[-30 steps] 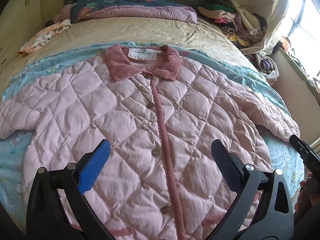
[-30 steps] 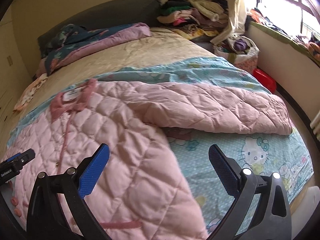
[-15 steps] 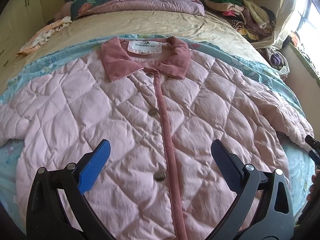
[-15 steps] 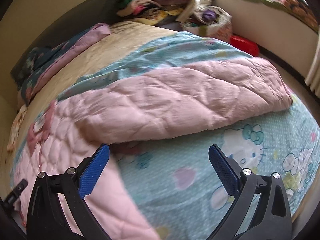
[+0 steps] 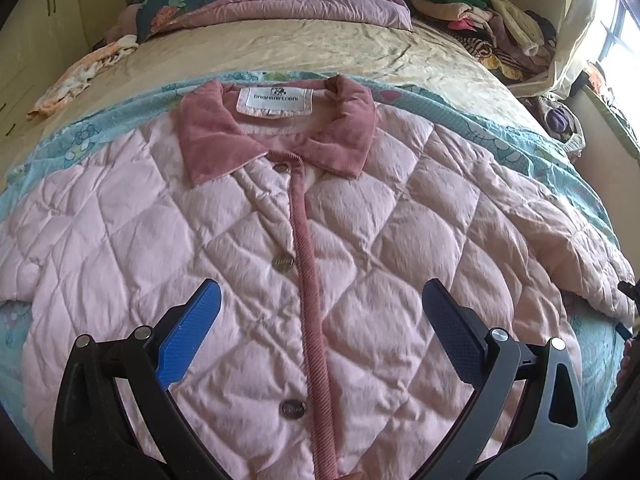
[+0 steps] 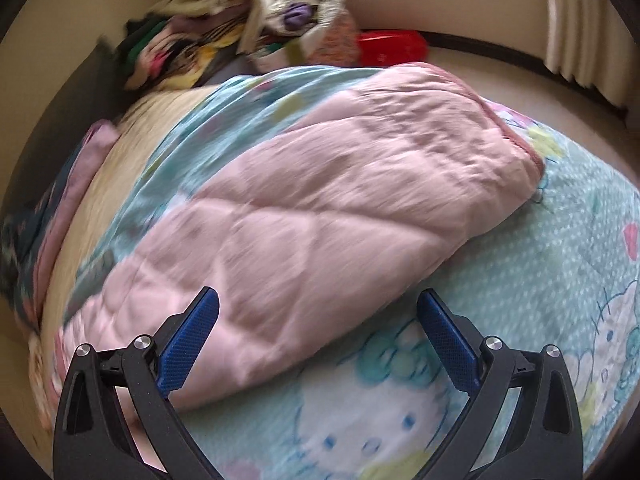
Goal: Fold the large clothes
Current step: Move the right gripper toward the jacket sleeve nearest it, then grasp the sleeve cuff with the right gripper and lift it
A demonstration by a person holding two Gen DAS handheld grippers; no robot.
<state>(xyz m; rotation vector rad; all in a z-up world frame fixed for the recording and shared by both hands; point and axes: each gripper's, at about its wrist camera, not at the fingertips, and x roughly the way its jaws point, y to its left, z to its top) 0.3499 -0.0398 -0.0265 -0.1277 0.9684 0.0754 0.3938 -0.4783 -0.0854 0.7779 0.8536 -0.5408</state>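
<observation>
Both cameras closer than a second ago | left gripper spread wide, empty, above quilted pink jacket filling frame centre, buttoned and flat for folding | right gripper agape, empty, swung toward right sleeve mid-frame, likely for the first inward fold

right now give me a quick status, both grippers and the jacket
Left gripper open, over the jacket front, buttoned, flat. Right gripper open, at the sleeve, spread out unfolded on the blue sheet. Nothing lying on the jacket.
</observation>
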